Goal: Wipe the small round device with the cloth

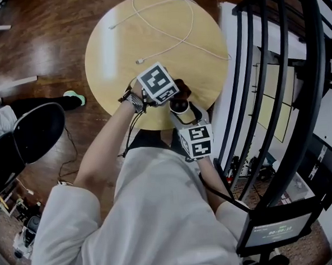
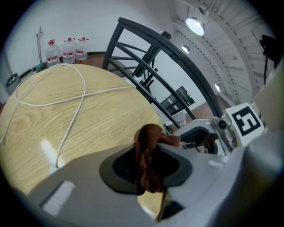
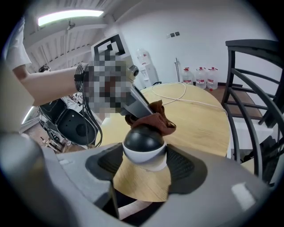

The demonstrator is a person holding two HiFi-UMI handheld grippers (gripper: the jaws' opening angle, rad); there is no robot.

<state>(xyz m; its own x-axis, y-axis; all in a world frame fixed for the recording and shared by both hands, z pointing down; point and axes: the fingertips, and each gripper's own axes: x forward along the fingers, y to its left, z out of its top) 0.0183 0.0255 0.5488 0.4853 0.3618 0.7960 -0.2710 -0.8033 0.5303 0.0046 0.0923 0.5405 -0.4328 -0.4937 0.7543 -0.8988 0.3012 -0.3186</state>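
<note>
Clamping the black-domed, white-based round device (image 3: 144, 146) are right gripper (image 3: 144, 162) jaws; left gripper (image 2: 148, 170) jaws pinch crumpled brown cloth (image 2: 148, 148).

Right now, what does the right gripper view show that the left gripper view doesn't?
Only the right gripper view: the small round device, black-topped, clamped in the right gripper's jaws, and the person's forearm. Only the left gripper view: the right gripper's marker cube. Both: the brown cloth in the left gripper's jaws, the wooden table, the white cable.
</note>
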